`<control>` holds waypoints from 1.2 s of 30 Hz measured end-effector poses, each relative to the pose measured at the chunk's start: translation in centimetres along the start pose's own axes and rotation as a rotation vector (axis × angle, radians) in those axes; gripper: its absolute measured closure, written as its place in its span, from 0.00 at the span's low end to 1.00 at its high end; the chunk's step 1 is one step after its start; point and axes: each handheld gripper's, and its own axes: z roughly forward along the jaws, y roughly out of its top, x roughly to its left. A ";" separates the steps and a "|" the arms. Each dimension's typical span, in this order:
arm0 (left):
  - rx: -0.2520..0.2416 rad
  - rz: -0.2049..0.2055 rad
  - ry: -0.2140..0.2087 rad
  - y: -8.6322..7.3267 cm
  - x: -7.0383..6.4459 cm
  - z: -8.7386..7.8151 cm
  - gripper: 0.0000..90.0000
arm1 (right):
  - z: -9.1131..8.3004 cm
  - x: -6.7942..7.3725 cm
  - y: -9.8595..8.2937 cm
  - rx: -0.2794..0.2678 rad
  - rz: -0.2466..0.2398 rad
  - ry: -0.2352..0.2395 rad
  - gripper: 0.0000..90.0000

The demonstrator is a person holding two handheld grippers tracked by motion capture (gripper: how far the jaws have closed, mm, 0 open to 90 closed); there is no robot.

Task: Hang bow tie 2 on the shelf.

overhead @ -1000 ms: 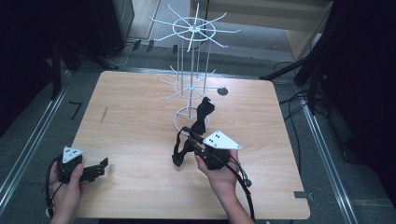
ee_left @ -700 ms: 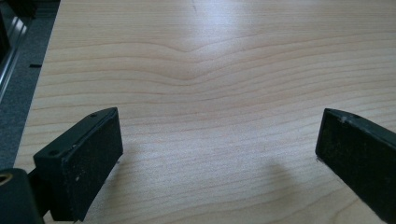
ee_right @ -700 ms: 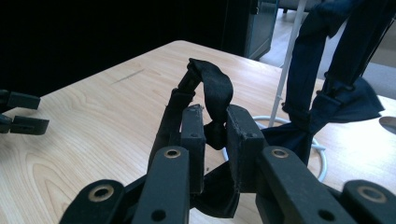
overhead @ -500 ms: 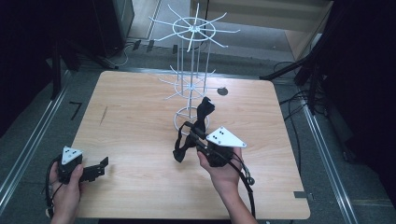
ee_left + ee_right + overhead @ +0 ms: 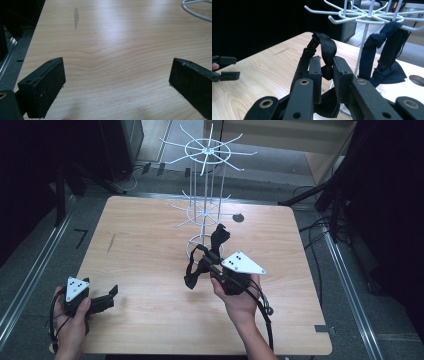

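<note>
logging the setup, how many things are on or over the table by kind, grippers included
grippers: 2, left gripper open over bare table, right gripper shut on a strap
black straps: 2, black strap in the fingers, dark strap hanging on the rack
white wire rack: 1
total: 5

- One light wooden surface (image 5: 150, 250) with rounded corners.
- One white wire rack (image 5: 205, 195) with tiers of radiating hooks, standing on a ring base.
- Two black fabric straps: one black strap with a buckle (image 5: 325, 53), and one darker strap (image 5: 384, 50) hanging from a rack hook.
- Two handheld black grippers: the left gripper (image 5: 111, 295) and the right gripper (image 5: 202, 267), each topped by a grey three-cornered plate.
- Two hands of the person, one per gripper.
- One dark round hole (image 5: 238, 218) in the surface, behind the rack.
</note>
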 end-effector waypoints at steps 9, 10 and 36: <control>-0.032 0.032 0.051 -0.1 -0.5 -0.1 0.01 | 0.0 0.3 0.6 -0.012 -0.008 0.005 0.88; -0.043 0.025 0.047 -0.1 -0.7 -0.1 0.01 | -0.1 0.3 0.8 -0.015 -0.007 0.006 0.88; -0.007 0.013 0.019 0.0 -0.7 0.0 0.01 | -0.1 0.1 2.2 -0.048 -0.004 -0.001 0.88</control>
